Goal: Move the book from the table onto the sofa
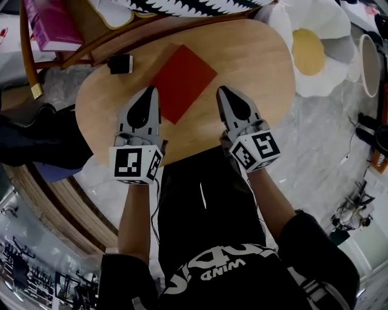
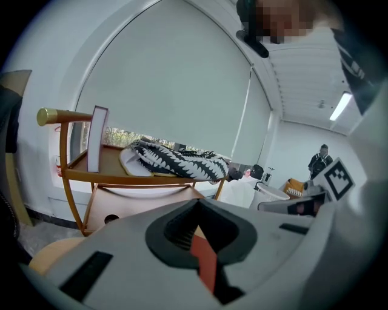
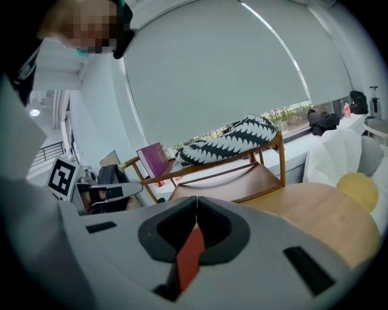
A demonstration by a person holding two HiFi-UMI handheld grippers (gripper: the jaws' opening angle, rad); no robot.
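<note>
A flat red book (image 1: 182, 82) lies in the middle of the round wooden table (image 1: 260, 60). My left gripper (image 1: 150, 91) hovers just off the book's near left edge, jaws shut and empty. Near the book's right corner my right gripper (image 1: 223, 89) is also shut with nothing held. In the left gripper view a strip of the red book (image 2: 206, 260) shows through the window below the shut jaws of the left gripper (image 2: 197, 201). The right gripper view shows the same book (image 3: 189, 254) under the shut right gripper (image 3: 196, 198). Neither gripper touches the book.
Beyond the table stands a wooden-framed seat (image 2: 121, 175) carrying a black-and-white zigzag cushion (image 1: 182, 6) and a pink book (image 1: 51, 24). A small black-and-white device (image 1: 120, 63) sits at the table's far left. A fried-egg-shaped cushion (image 1: 312, 54) lies to the right.
</note>
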